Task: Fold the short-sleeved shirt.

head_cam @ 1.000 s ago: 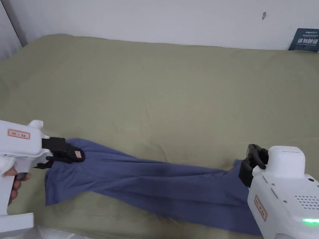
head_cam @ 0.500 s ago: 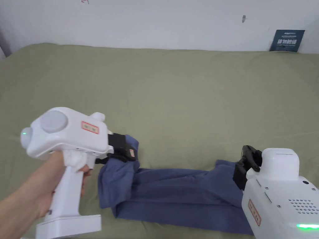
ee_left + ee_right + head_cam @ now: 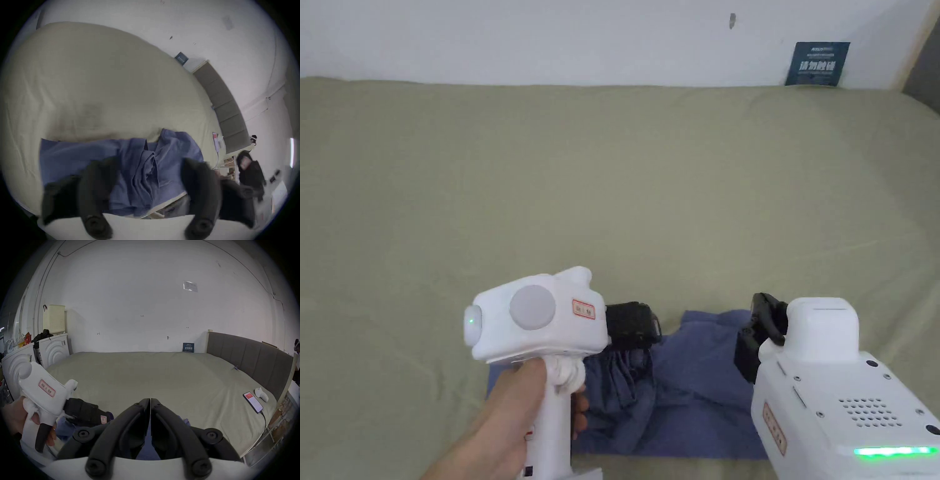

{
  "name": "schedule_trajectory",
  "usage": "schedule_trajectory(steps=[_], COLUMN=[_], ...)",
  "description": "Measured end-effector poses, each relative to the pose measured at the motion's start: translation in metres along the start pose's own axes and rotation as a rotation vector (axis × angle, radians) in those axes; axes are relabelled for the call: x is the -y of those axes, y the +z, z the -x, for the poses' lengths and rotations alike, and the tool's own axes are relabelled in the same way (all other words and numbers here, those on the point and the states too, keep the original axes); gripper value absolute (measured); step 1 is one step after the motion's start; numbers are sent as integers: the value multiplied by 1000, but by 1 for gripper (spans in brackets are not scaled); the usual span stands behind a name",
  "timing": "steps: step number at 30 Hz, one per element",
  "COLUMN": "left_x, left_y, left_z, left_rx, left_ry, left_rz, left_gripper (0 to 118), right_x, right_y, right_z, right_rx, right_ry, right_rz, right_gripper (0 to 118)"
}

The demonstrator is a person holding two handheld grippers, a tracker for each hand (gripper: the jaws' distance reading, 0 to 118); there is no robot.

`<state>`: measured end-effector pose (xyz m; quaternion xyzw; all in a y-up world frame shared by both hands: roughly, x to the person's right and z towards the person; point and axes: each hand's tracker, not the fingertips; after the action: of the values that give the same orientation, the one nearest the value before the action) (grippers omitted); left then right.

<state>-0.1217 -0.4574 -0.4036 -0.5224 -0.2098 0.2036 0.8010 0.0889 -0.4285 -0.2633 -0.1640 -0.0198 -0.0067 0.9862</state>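
At the near edge of the bed point(image 3: 612, 187), the shirt point(image 3: 700, 387) is lying in a compact blue heap, partly doubled over itself, with a bunched ridge of cloth running through its middle. In the left gripper view the left gripper point(image 3: 146, 183) is being held low over that ridge with its jaws spread wide apart; nothing is being gripped between them, and the shirt point(image 3: 90, 154) is seen lying slack beneath. In the right gripper view the right gripper point(image 3: 150, 404) is being held with its jaws brought together tip to tip; whether cloth is being pinched there cannot be told, since the shirt point(image 3: 146, 452) is glimpsed just below the jaws and beside them.

The cloth is being judged light, soft and limp: it is sagging and creasing freely and would not hold a shape once lifted. A fold is likely to be slackened or dragged askew if a single thin layer is taken. A hold is best taken at a hem or corner, or through all layers at the folded edge, with both ends being carried level so that the bunched ridge is being smoothed rather than deepened.
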Motion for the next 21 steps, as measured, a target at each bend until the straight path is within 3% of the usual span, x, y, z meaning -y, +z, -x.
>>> schedule_trajectory(steps=[2, 7, 13, 16, 19, 21], left_x=[-2, 5, 10, 17, 43, 52], left_y=[26, 64, 21, -18, -65, -70], left_z=[16, 53, 75, 58, 37, 39], left_rx=[25, -21, 14, 213, 184, 304], left_ry=[-38, -114, -31, 75, 42, 138], left_rz=[-36, -87, -9, 71, 165, 160], left_gripper=[0, 0, 0, 0, 0, 0], right_x=[0, 0, 2, 6, 10, 13], right_y=[-1, -5, -9, -9, -11, -11], right_z=[0, 2, 5, 6, 3, 1], right_rx=[1, -10, -25, -24, -16, -10], right_ry=[5, -6, -15, -3, 3, 10], right_rz=[2, 2, 18, 32, 55, 66], right_gripper=[7, 7, 7, 7, 7, 7])
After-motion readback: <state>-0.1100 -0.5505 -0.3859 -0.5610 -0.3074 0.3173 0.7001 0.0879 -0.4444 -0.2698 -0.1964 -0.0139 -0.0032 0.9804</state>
